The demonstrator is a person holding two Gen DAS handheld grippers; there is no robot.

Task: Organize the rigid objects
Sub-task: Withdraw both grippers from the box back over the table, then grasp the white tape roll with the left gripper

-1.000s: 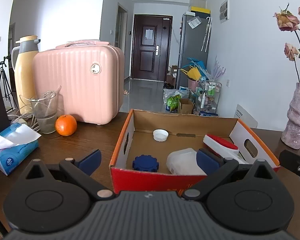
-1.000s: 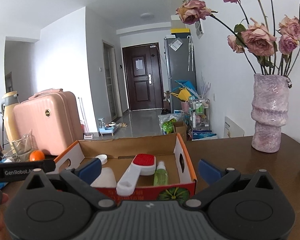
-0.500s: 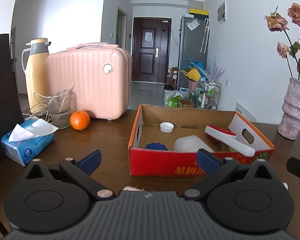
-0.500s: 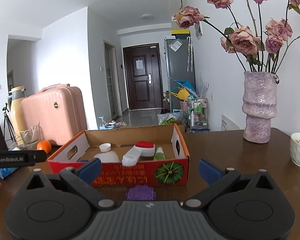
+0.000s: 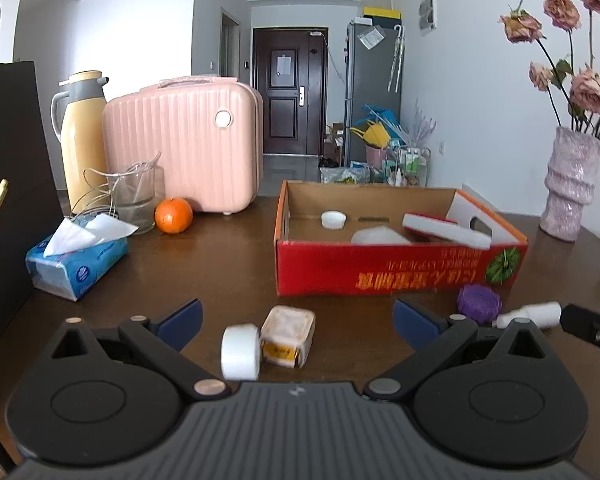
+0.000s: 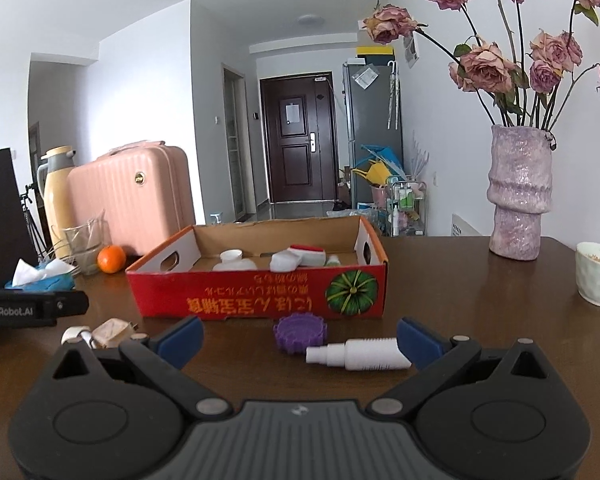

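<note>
Both grippers, left gripper and right gripper, are hovering with jaws spread and empty over the bench's near edge, lining up on the loose white jar, purple cap and spray bottle lying before the half-filled box.

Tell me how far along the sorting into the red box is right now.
Partly done. The red box already holds a white cap, a red-and-white brush and a small green bottle. Nothing is in hand: the left gripper and right gripper are both open. On the table remain the beige jar, white roll, purple lid and white spray bottle.
</note>
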